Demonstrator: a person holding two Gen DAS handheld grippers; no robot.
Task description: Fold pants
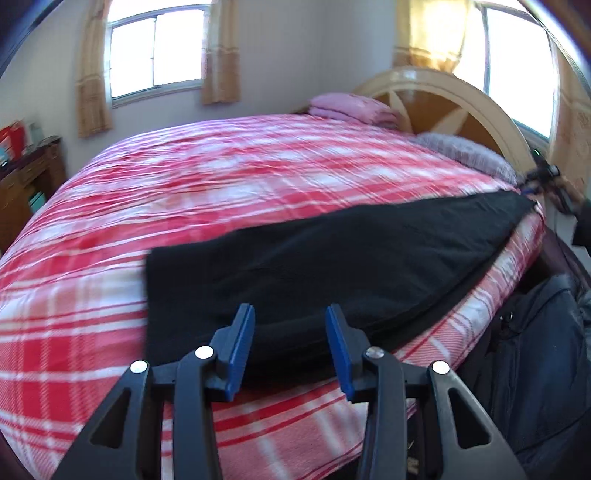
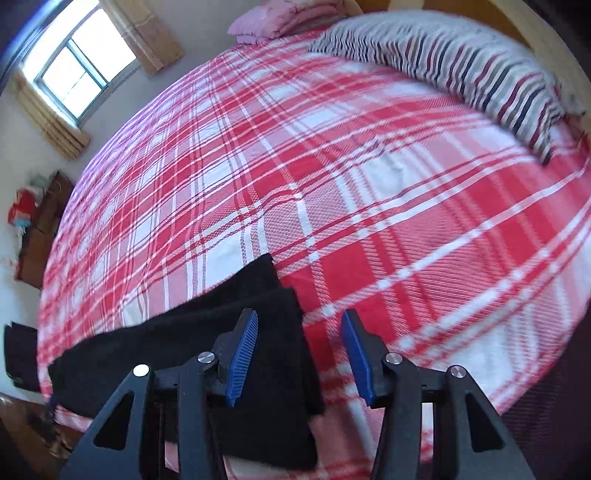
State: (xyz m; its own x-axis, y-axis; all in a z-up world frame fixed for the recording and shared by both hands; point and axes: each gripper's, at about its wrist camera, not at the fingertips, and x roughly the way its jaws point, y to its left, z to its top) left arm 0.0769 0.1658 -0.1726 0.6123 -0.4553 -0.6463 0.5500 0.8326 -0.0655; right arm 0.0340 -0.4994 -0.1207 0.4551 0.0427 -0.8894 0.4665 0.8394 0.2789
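Observation:
Black pants [image 1: 332, 258] lie in a long flat strip along the near edge of the bed with the red plaid cover [image 1: 221, 177]. My left gripper [image 1: 291, 343] hovers over their wide end, open, with the cloth below its blue pads and not pinched. In the right wrist view the narrow leg ends [image 2: 207, 343] lie stacked flat on the bed cover [image 2: 369, 221]. My right gripper [image 2: 301, 354] is open above the leg ends' right edge. Its left finger is over the black cloth, its right finger over the plaid, and nothing sits between them.
A striped pillow [image 2: 461, 62] and a folded pink blanket [image 2: 280, 18] lie by the arched headboard [image 1: 443, 99]. A dark bag [image 1: 535, 350] sits beside the bed at the right. A wooden cabinet [image 1: 26, 181] stands against the far wall under the window.

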